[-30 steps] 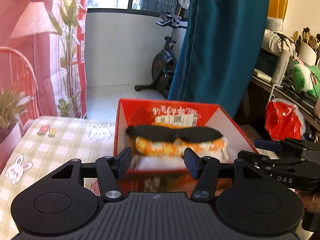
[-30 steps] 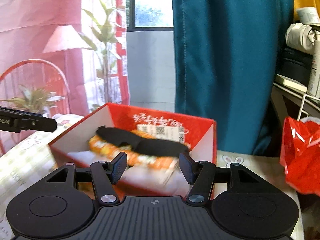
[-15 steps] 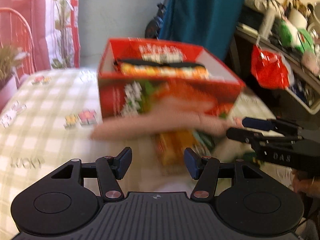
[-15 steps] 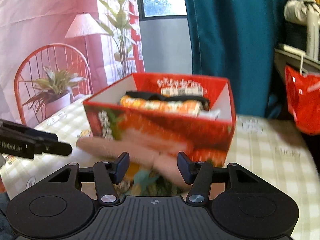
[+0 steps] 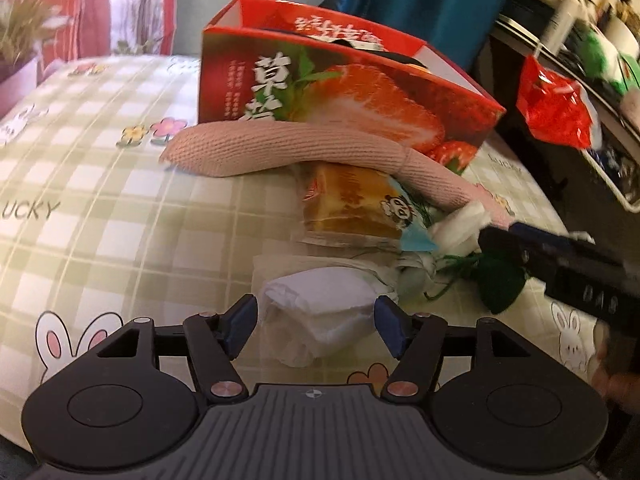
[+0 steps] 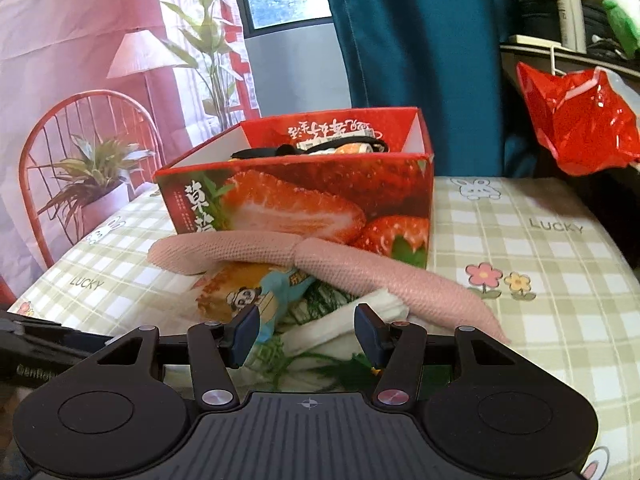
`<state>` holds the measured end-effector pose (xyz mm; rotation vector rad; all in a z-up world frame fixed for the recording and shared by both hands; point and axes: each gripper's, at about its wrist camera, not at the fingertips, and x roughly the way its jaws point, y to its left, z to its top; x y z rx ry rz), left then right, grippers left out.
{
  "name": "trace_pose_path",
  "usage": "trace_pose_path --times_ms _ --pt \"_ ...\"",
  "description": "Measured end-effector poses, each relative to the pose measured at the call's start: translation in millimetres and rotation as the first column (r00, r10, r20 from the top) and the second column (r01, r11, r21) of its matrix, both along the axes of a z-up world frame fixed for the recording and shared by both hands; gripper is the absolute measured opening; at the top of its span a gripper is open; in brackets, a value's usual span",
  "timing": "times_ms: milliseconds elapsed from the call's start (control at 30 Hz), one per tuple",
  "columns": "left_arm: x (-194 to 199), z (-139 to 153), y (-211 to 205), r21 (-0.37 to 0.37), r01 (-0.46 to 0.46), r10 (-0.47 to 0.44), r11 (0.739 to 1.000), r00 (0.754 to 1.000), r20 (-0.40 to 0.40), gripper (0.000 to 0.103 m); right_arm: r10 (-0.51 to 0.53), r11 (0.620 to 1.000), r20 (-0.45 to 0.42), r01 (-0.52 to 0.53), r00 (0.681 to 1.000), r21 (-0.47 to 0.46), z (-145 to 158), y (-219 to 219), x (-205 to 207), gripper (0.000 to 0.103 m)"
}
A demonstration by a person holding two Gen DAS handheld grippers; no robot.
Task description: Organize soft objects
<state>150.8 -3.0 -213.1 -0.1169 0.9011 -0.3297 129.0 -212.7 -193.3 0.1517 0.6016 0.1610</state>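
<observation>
Both tools gape wide, gripping nothing: the left tool (image 5: pixel 316 326) flanks a folded white cloth (image 5: pixel 320 300) on the checked worktop (image 5: pixel 100 184). Only the right tool's (image 6: pixel 306 334) view peers into the strawberry box (image 6: pixel 304 200), its contents unclear; the pink sleeve (image 6: pixel 360 272) lies just before it.

Two low, close wrist views, both facing the strawberry box (image 5: pixel 344 76) (image 6: pixel 304 200).

Checked tablecloth (image 6: pixel 520 280), red plastic bag (image 6: pixel 576 120), teal curtain (image 6: pixel 416 32), red chair (image 6: pixel 80 140), potted plant (image 6: pixel 96 172)
</observation>
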Motion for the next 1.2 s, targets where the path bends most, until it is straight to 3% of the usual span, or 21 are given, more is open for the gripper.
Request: trace_pose_path --times_ms 67,133,233,800,1200 --pt "0 -4 3 -0.023 -0.011 0.010 1.000 1.000 -0.006 0.064 0.006 1.000 0.001 -0.006 1.000 -0.012 -2 3 -1 0.050" --pt "2 -4 -1 -0.020 0.004 -0.004 1.000 1.000 -0.002 0.024 0.019 0.999 0.002 -0.019 1.000 -0.029 -4 7 -2 0.050" --pt "2 -3 0 0.011 -0.007 0.007 1.000 1.000 0.026 0.014 0.040 0.998 0.006 -0.039 0.999 -0.056 -4 11 -4 0.050" --pt "12 0 42 0.019 -0.141 0.141 0.990 0.990 0.015 0.013 0.040 0.998 -0.056 -0.042 0.998 -0.043 -21 12 -3 0.048" --pt "15 -4 58 0.014 -0.198 0.198 0.980 0.980 0.008 0.014 0.095 0.991 -0.073 -0.101 0.993 -0.085 -26 22 2 0.049"
